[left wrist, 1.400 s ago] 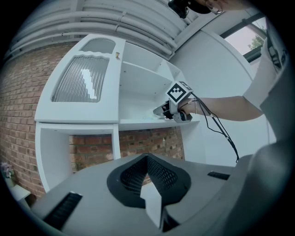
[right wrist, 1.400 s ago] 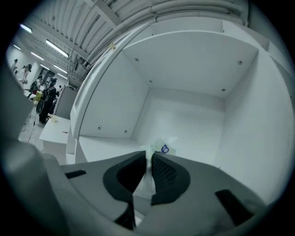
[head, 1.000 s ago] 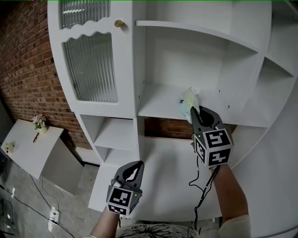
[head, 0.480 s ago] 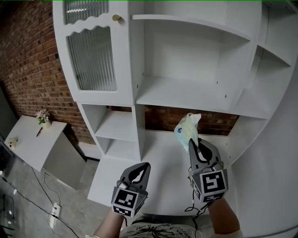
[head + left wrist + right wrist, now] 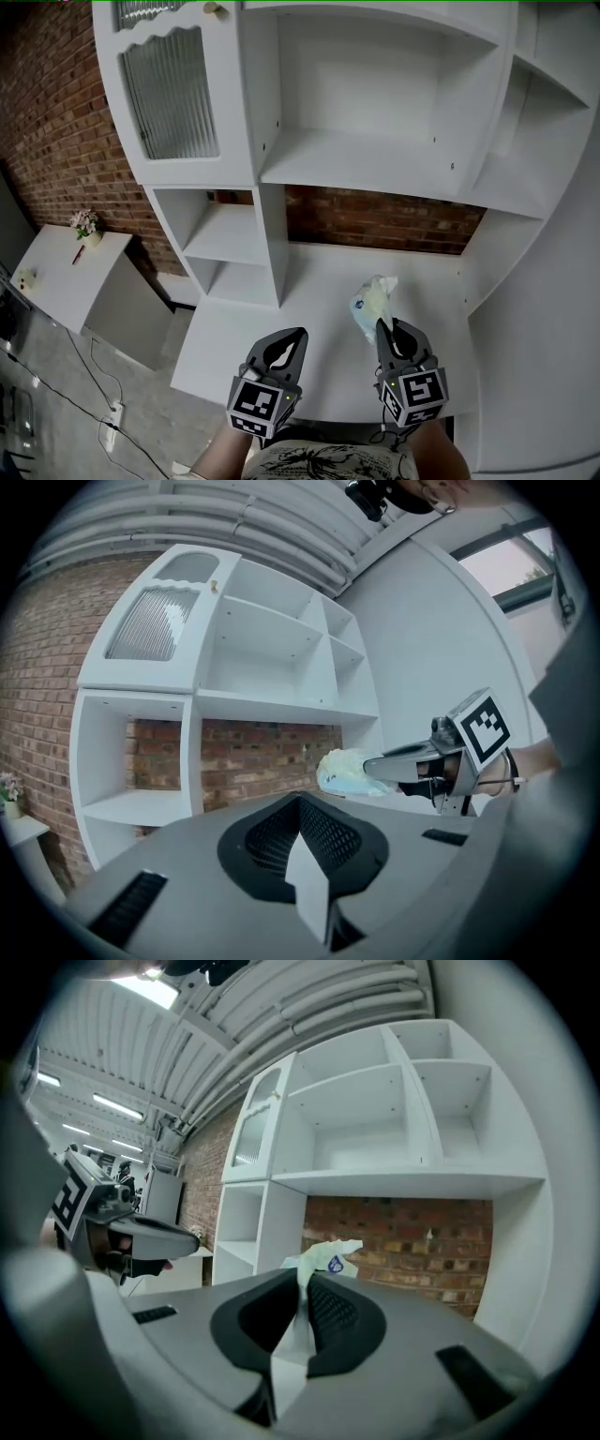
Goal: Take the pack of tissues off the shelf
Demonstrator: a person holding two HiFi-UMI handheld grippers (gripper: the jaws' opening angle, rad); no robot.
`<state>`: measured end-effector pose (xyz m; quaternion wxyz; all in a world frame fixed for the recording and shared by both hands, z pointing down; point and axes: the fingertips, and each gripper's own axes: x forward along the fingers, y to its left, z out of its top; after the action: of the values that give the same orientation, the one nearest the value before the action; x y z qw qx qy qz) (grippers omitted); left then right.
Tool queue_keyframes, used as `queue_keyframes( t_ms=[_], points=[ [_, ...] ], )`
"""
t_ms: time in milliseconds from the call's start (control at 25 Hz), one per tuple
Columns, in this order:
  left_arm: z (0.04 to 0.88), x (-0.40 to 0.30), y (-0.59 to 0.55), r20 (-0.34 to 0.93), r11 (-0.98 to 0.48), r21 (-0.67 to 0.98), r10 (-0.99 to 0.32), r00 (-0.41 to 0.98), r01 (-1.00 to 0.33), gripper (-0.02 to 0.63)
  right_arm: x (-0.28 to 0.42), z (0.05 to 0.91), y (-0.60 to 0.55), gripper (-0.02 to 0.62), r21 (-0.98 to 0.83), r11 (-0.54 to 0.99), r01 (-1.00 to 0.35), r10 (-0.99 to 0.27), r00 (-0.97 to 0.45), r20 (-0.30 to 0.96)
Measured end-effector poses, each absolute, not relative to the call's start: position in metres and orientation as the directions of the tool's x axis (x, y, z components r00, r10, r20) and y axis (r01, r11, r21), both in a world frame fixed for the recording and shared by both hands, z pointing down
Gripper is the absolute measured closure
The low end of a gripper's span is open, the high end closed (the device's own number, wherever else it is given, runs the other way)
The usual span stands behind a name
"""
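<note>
Tissues clamped in right gripper have dropped below the shelf; left gripper stays closed.

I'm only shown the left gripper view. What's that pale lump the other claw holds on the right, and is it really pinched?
Observer: The pack of tissues. The right gripper view shows the right gripper with its jaws shut on a thin edge of it.
Operator: Any print on it?
Observer: A small blue mark near its far end.
Operator: Is it off the shelf?
Observer: Yes. The head view shows it over the white counter, apart from the shelf above.
</note>
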<state>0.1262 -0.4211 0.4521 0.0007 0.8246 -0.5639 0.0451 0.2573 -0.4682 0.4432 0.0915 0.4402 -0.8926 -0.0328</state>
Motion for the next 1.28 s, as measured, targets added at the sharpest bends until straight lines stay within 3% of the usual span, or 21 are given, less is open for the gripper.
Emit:
queue_keyframes(
  t_ms=[1280],
  points=[
    [0.459, 0.132, -0.462, 0.106, -0.379, -0.057, -0.922, 0.372, -0.924, 0.593, 0.249, 0.473, -0.486, 0.578, 0.063, 0.627, -0.776, -0.776, -0.616, 0.135]
  ],
)
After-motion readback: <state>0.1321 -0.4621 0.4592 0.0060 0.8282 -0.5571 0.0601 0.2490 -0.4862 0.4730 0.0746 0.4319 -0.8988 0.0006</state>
